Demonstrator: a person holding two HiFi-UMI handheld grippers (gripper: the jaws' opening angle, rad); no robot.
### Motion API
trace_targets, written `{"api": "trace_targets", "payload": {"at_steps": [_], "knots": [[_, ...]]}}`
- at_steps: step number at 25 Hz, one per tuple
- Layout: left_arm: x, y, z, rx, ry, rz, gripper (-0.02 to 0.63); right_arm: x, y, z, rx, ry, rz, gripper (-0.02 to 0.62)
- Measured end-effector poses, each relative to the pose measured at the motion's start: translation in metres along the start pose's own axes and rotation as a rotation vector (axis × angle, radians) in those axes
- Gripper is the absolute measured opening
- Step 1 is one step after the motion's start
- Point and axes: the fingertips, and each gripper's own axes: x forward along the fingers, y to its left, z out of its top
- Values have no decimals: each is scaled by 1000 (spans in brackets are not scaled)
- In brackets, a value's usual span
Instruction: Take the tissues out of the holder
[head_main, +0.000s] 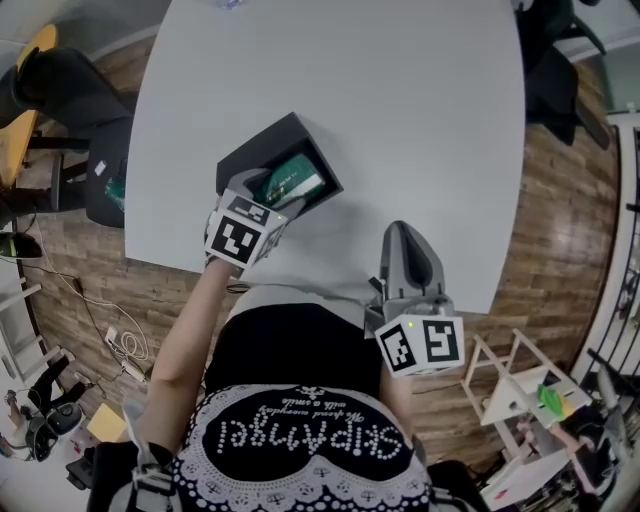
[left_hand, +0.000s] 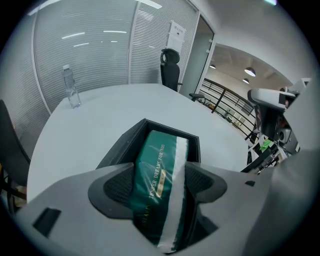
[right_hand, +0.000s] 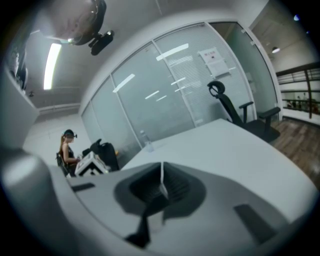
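Pale grey counter (head_main: 400, 120) fills most of my head view, and on it, near the edge closest to me, sits the black open-topped holder (head_main: 262, 145). The tissue pack (left_hand: 159, 160) lies lengthwise inside it: dark green with a white stripe, wrapped in glossy film. My left gripper (left_hand: 159, 182) reaches into the holder with its fingers clamped on the pack's two long sides. My right gripper (right_hand: 161, 187) hangs off the counter's near edge, fingers together with nothing between them. I judge the pack light and soft. It should give under pressure, and the film looks slippery, so a hold across the middle of the long sides seems better than one at a floppy end. The holder looks light too and may ride up with the pack if the fit is snug. The pack's near end is hidden behind my fingers, the holder's floor is out of sight, and I cannot tell whether the pack has lifted off it.
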Motion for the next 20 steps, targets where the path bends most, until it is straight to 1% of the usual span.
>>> {"api": "trace_targets", "payload": {"at_steps": [3, 8, 13, 17, 20], "knots": [[-7, -2, 8, 27, -29, 14, 345, -5, -1, 2, -9, -8, -10, 35], [-25, -6, 27, 36, -108, 10, 344, -8, -2, 6, -22, -27, -29, 35], [-45, -6, 41, 66, -184, 54, 344, -16, -8, 13, -35, -49, -54, 35], [-62, -9, 46, 51, -235, 52, 342, -24, -9, 15, -40, -62, -67, 35], [-75, -7, 52, 55, -274, 56, 342, -26, -6, 14, -46, -67, -72, 35]]}}
